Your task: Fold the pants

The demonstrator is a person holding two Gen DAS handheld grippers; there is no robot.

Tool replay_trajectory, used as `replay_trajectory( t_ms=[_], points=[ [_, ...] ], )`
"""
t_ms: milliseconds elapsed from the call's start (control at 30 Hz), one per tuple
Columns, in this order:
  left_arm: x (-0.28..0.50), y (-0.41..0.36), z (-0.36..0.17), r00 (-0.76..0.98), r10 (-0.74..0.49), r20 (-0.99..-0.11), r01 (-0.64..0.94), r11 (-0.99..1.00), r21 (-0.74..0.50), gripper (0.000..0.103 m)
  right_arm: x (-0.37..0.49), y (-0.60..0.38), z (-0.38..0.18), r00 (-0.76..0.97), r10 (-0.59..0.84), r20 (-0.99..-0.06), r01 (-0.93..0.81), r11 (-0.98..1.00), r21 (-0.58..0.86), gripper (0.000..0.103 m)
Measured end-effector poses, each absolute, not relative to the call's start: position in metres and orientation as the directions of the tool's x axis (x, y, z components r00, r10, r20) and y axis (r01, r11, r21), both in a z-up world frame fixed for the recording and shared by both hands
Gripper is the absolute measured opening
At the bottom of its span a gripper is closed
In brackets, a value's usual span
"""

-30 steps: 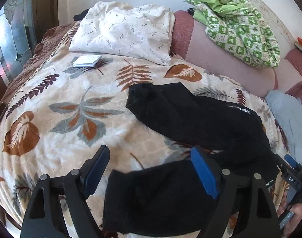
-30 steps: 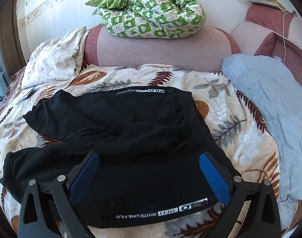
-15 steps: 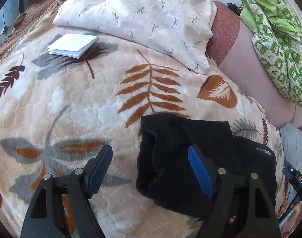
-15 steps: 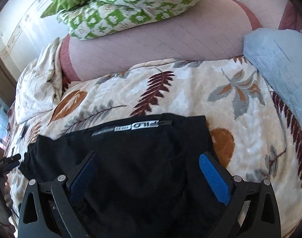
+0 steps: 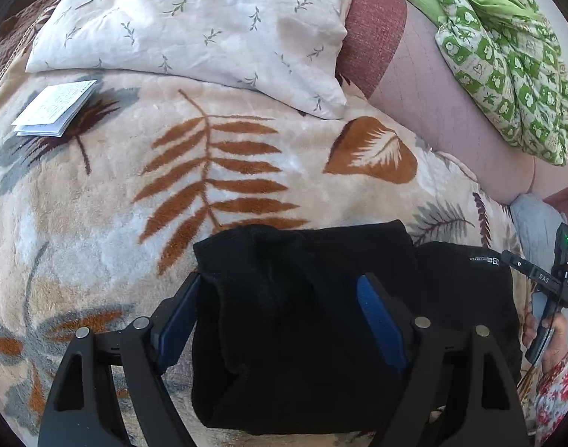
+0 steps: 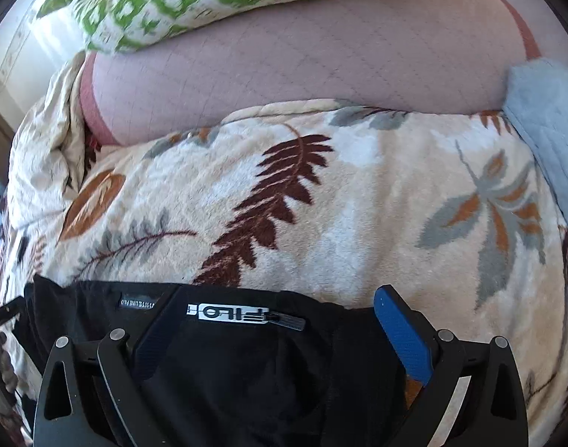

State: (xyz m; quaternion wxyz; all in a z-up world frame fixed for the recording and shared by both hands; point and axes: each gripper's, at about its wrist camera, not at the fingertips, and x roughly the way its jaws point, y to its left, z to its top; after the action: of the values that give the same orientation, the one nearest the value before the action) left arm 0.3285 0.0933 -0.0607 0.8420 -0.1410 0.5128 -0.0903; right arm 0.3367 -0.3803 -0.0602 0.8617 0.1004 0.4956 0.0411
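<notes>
Left wrist view alone shows a booklet [image 5: 54,107] far beyond the pants [image 5: 302,320]; both grippers [image 5: 280,313] [image 6: 280,320] gape over the pants' far edge, bare blanket [image 6: 358,193] beyond.

Both tongs, left tongs [image 5: 278,309] and right tongs [image 6: 273,320], have dropped closer over the black pants [image 5: 302,335], jaws unchanged.

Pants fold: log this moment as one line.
task: fold pants | black pants lying on leaf-print blanket | left claw open over leg end | right claw open over waistband | nothing gripped
</notes>
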Motion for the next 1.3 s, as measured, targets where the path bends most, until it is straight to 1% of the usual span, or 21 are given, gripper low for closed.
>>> replay_trajectory(
  t_ms=[67,100,133,200,233,267,300,333,367,400,433,500,533,600,700,800,967,1067,1200,1300],
  points=[
    [0.328,0.094,-0.061,0.461,-0.298,-0.836,0.006,0.943,-0.333,0.080,0.340,-0.364,-0.064,0.482,0.174,-0.859,-0.050,0.984,0.171,0.102],
    [0.329,0.095,-0.061,0.463,-0.298,-0.835,0.004,0.942,-0.334,0.070,0.340,-0.357,-0.066,0.470,0.169,-0.866,-0.082,0.986,0.148,0.102],
    [0.329,0.096,-0.062,0.462,-0.290,-0.838,-0.002,0.945,-0.327,0.063,0.342,-0.350,-0.068,0.459,0.159,-0.874,-0.111,0.986,0.121,0.102],
    [0.332,0.098,-0.062,0.455,-0.273,-0.848,-0.014,0.950,-0.313,0.036,0.343,-0.340,-0.074,0.431,0.146,-0.890,-0.167,0.983,0.081,0.099],
    [0.334,0.099,-0.063,0.447,-0.275,-0.851,-0.018,0.949,-0.316,0.032,0.344,-0.335,-0.076,0.422,0.134,-0.896,-0.185,0.981,0.060,0.098],
    [0.337,0.100,-0.064,0.438,-0.285,-0.853,-0.018,0.945,-0.326,0.029,0.343,-0.332,-0.078,0.420,0.123,-0.899,-0.199,0.979,0.041,0.094],
    [0.338,0.100,-0.064,0.436,-0.292,-0.851,-0.015,0.944,-0.331,0.022,0.341,-0.331,-0.078,0.422,0.132,-0.897,-0.212,0.976,0.044,0.087],
    [0.339,0.098,-0.063,0.431,-0.293,-0.853,-0.013,0.944,-0.331,0.021,0.341,-0.332,-0.077,0.423,0.131,-0.897,-0.208,0.977,0.045,0.084],
    [0.339,0.097,-0.063,0.431,-0.287,-0.856,-0.015,0.946,-0.325,0.018,0.340,-0.334,-0.075,0.426,0.127,-0.896,-0.199,0.979,0.045,0.075],
    [0.338,0.095,-0.061,0.434,-0.284,-0.855,-0.013,0.947,-0.322,0.016,0.339,-0.339,-0.073,0.425,0.140,-0.894,-0.189,0.980,0.064,0.060],
    [0.336,0.093,-0.058,0.441,-0.280,-0.853,-0.011,0.948,-0.317,0.016,0.338,-0.344,-0.070,0.424,0.156,-0.892,-0.178,0.980,0.087,0.056],
    [0.331,0.090,-0.050,0.466,-0.269,-0.843,-0.004,0.952,-0.306,0.015,0.332,-0.351,-0.061,0.426,0.207,-0.881,-0.167,0.975,0.148,0.035],
    [0.328,0.089,-0.044,0.479,-0.269,-0.835,0.001,0.952,-0.306,0.015,0.328,-0.350,-0.057,0.431,0.213,-0.877,-0.167,0.974,0.154,0.029],
    [0.319,0.087,-0.031,0.507,-0.268,-0.819,0.010,0.952,-0.306,0.015,0.321,-0.348,-0.048,0.451,0.209,-0.868,-0.165,0.975,0.149,0.026],
    [0.305,0.082,-0.008,0.555,-0.243,-0.795,0.037,0.963,-0.268,0.014,0.307,-0.342,-0.030,0.491,0.194,-0.849,-0.165,0.978,0.128,0.024],
    [0.287,0.080,0.015,0.595,-0.246,-0.765,0.065,0.964,-0.259,0.014,0.291,-0.339,-0.014,0.526,0.184,-0.830,-0.156,0.981,0.118,0.024],
    [0.244,0.084,0.050,0.657,-0.280,-0.700,0.110,0.954,-0.279,0.014,0.253,-0.338,0.011,0.565,0.176,-0.806,-0.159,0.982,0.103,0.024],
    [0.212,0.081,0.064,0.690,-0.290,-0.664,0.145,0.953,-0.266,0.014,0.223,-0.342,0.022,0.588,0.179,-0.789,-0.155,0.982,0.107,0.024],
    [0.157,0.074,0.074,0.722,-0.290,-0.628,0.210,0.957,-0.200,0.014,0.182,-0.349,0.029,0.601,0.197,-0.775,-0.147,0.980,0.135,0.024],
    [0.120,0.073,0.066,0.731,-0.267,-0.628,0.220,0.963,-0.153,0.014,0.149,-0.353,0.026,0.600,0.206,-0.773,-0.143,0.978,0.149,0.024]
  ],
)
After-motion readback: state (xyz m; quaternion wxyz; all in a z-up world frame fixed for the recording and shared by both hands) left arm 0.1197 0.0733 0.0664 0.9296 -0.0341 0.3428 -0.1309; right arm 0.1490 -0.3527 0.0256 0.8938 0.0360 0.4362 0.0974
